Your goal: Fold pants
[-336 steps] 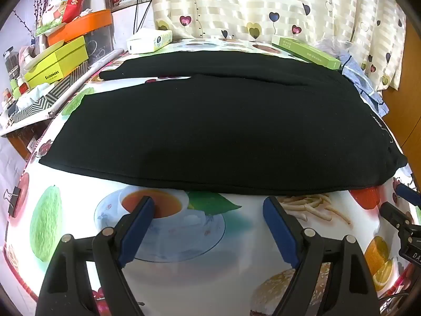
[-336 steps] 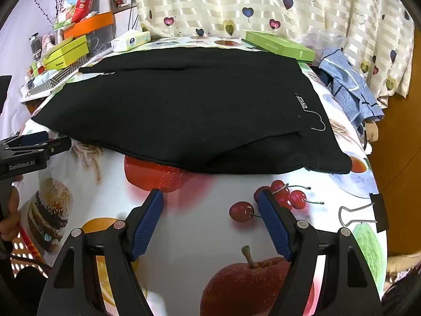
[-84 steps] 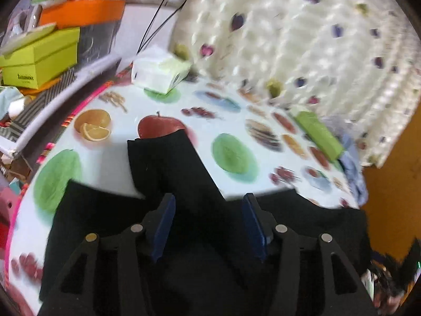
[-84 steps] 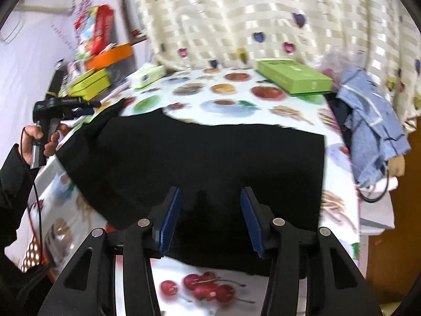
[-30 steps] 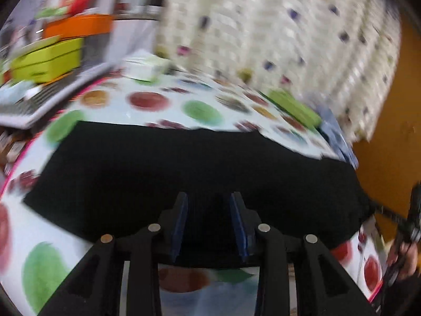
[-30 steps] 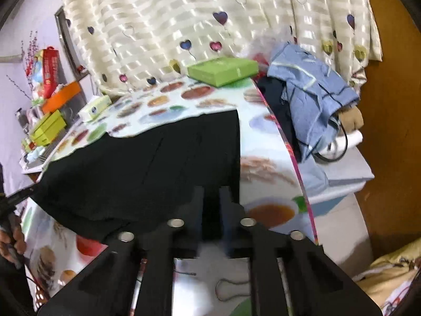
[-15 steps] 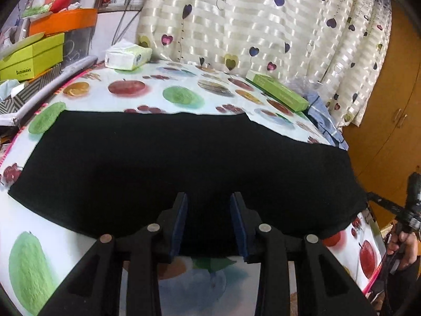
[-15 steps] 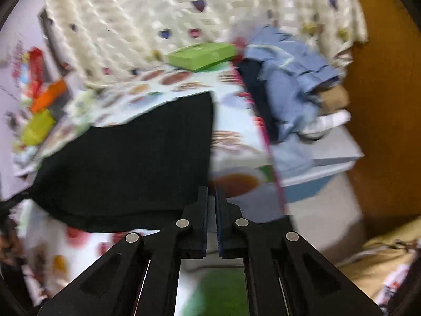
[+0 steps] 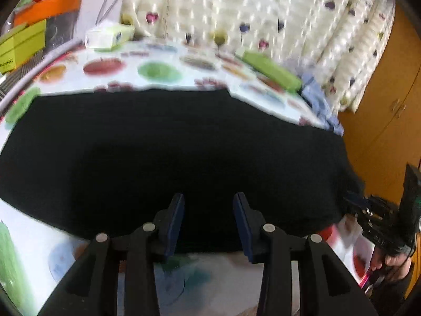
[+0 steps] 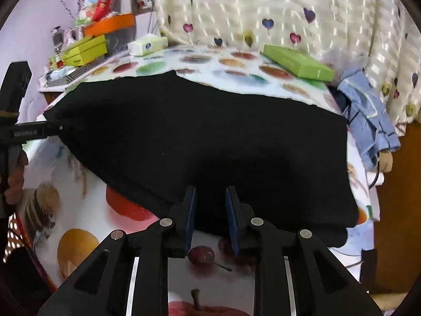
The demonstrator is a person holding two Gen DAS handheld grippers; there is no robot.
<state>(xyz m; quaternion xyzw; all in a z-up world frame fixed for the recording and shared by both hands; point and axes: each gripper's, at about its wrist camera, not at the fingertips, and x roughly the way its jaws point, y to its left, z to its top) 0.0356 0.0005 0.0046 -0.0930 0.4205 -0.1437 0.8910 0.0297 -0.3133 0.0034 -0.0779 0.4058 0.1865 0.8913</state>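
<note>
Left gripper (image 9: pixel 208 208) parted, flat matte black pants (image 9: pixel 171 152)

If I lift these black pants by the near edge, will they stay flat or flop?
The black pants will probably flop: they lie limp and flat on the tablecloth. The doubled layers near the right gripper may slide apart, since the fabric looks soft.

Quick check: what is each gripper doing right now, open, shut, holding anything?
Left gripper: open, jaws apart over the near edge of the black pants, gripping nothing.
Right gripper: open, narrower gap, at the pants' near edge, no cloth pinched.
</note>
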